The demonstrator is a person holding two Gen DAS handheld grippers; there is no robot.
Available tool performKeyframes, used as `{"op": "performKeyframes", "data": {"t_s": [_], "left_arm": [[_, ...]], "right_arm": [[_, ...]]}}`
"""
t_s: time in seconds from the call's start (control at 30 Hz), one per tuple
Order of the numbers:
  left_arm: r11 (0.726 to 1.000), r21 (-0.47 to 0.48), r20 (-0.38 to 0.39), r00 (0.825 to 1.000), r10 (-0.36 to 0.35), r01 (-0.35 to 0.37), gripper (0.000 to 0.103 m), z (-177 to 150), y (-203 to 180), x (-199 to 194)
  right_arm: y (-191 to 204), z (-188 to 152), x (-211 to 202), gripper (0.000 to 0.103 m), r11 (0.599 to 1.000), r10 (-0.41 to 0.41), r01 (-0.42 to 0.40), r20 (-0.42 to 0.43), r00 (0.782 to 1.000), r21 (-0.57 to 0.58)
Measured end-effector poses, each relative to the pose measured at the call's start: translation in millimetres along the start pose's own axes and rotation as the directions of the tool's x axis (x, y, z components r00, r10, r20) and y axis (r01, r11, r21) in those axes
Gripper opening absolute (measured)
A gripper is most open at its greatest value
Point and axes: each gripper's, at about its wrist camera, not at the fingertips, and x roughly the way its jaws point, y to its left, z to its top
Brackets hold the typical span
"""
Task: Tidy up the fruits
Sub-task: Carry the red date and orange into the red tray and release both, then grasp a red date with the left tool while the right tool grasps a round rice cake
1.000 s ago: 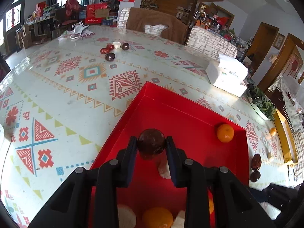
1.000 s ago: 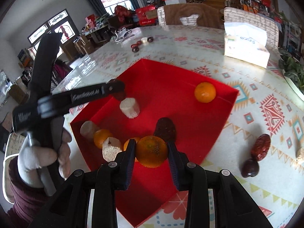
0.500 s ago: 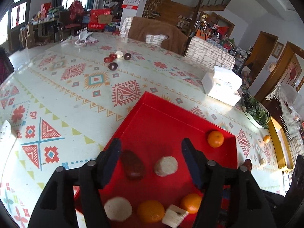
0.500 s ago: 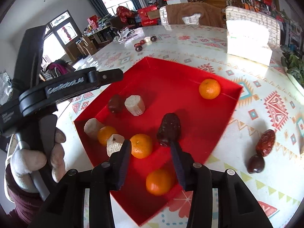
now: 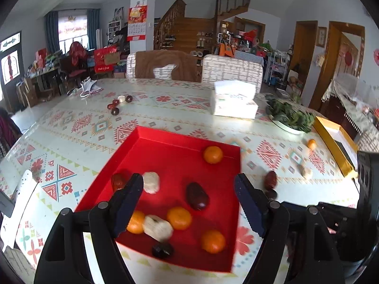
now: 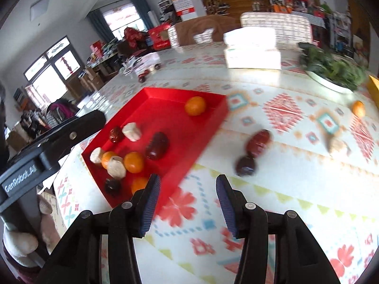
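A red tray (image 5: 165, 139) (image 6: 163, 92) sits on the patterned table and holds several oranges (image 5: 213, 154), white fruit pieces (image 5: 151, 181) and dark red dates (image 5: 196, 195). My left gripper (image 5: 189, 201) is open and empty above the tray's near half. My right gripper (image 6: 187, 196) is open and empty above the table just right of the tray. A red date (image 6: 258, 142) and a dark one (image 6: 245, 165) lie on the table ahead of it. Another orange (image 6: 358, 108) and a pale piece (image 6: 335, 145) lie farther right.
A tissue box (image 5: 233, 100), a plate of greens (image 5: 287, 116) and a yellow box (image 5: 334, 142) stand at the back right. A small cluster of dates (image 5: 118, 103) lies far back. A white object (image 5: 21, 194) lies at the left edge.
Both grippers opened and let go: the left dropped its dark date into the tray, the right dropped its orange there. Both then pulled back, and the right swung rightward off the tray.
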Motion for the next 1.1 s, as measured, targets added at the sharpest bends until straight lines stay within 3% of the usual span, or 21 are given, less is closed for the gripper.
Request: {"op": "performKeyframes", "data": {"t_s": [0.23, 0.6, 1.1], "left_arm": [[1.0, 0.013, -0.032, 0.999, -0.015, 0.015, 0.079, -17.9, -33.4, -8.3], [0.988, -0.048, -0.133, 0.98, -0.15, 0.144, 0.079, -53.8, -74.2, 6.4], [0.981, -0.046, -0.197, 0.961, -0.195, 0.189, 0.079, -63.6, -93.6, 35.9]], "right_arm": [[-39.9, -22.0, -34.9, 0.057, 0.997, -0.024, 0.021, 0.049, 0.998, 0.073], [-122.3, -58.6, -73.6, 0.059, 0.972, -0.102, 0.084, 0.076, 0.992, 0.218], [-188.5, -39.0, -75.2, 0.059, 0.938, -0.169, 0.139, 0.068, 0.983, 0.318]]}}
